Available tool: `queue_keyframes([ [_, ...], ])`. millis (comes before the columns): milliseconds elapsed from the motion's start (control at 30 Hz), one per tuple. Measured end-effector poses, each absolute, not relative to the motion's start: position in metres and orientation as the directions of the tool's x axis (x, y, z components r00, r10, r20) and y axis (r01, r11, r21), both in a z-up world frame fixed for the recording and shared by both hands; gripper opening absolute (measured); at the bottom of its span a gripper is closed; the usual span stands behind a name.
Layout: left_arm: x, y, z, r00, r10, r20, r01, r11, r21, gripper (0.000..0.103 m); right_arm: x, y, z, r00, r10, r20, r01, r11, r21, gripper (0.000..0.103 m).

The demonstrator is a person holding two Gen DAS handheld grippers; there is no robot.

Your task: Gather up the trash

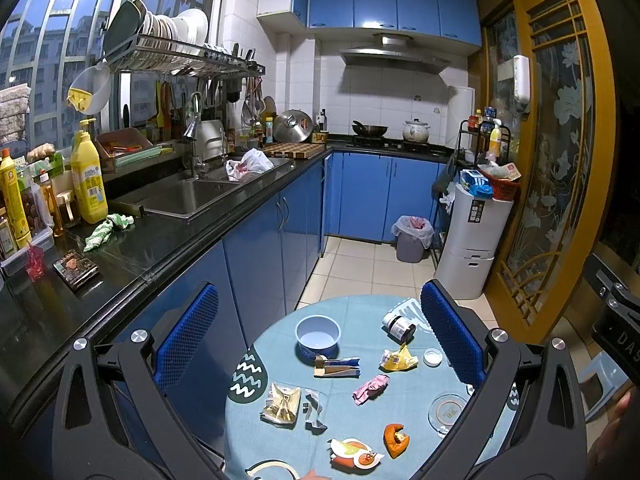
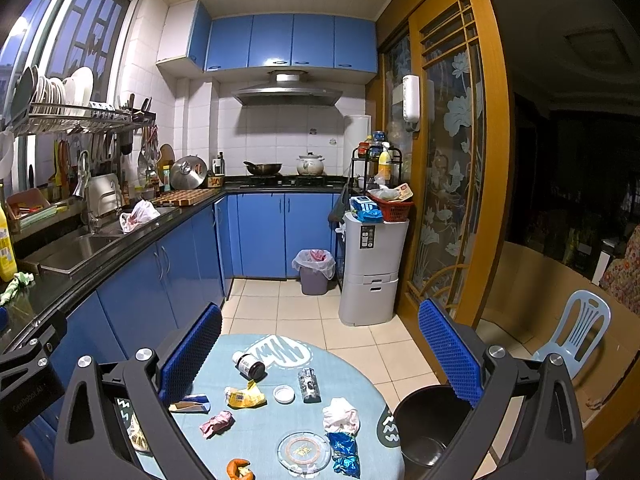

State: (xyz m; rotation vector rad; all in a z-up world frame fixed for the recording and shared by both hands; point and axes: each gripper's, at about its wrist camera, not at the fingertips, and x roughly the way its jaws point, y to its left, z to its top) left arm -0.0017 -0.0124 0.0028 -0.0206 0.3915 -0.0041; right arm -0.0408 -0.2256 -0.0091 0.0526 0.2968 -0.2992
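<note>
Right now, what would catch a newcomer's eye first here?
The round blue table strewn with litter: a yellow wrapper and pink wrapper near its middle, a tipped dark jar behind them. Both grippers hang open above it, and a dark bin stands at the table's right edge.

I am looking down along my left gripper: its frame is showing as matte black plastic, two broad arms with triangular cut-outs, each carrying a pair of round silver screw heads. Its fingers are wearing bright blue pads with a fine dotted texture. My right gripper is showing the same build: black arms, silver screws, triangular openings, blue textured fingers. Pale lettering is showing on its black body at the edge of the left view, and on the left one's body in the right view, too blurred to read. A little bare skin is showing at the frame edges.
</note>
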Motion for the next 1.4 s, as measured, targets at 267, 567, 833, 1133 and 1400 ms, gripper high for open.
queue_keyframes([
  [267, -0.002, -0.013, 0.003, 0.924, -0.009, -0.383, 0.001, 1.0, -0.022, 0.1, -0.039, -0.225, -0.009, 0.912, -0.282, -0.298, 0.298, 0.955, 0.007, 0.096],
  [567, -0.001, -0.012, 0.003, 0.923, -0.01, -0.385, 0.001, 1.0, -0.022, 0.1, -0.035, -0.22, -0.008, 0.911, -0.281, -0.302, 0.297, 0.955, 0.007, 0.096],
  [833, -0.007, -0.019, -0.014, 0.917, -0.012, -0.399, 0.004, 1.0, -0.02, 0.1, -0.03, -0.22, -0.021, 0.906, -0.281, -0.316, 0.298, 0.955, 0.006, 0.096],
  [1133, 0.005, -0.017, -0.02, 0.899, -0.019, -0.438, 0.01, 1.0, -0.024, 0.1, -0.026, -0.222, -0.024, 0.897, -0.273, -0.347, 0.292, 0.956, 0.002, 0.096],
  [1400, 0.043, -0.014, -0.079, 0.719, -0.081, -0.69, 0.077, 0.996, -0.036, 0.1, 0.006, -0.224, -0.072, 0.802, -0.173, -0.572, 0.214, 0.977, 0.004, 0.096],
])
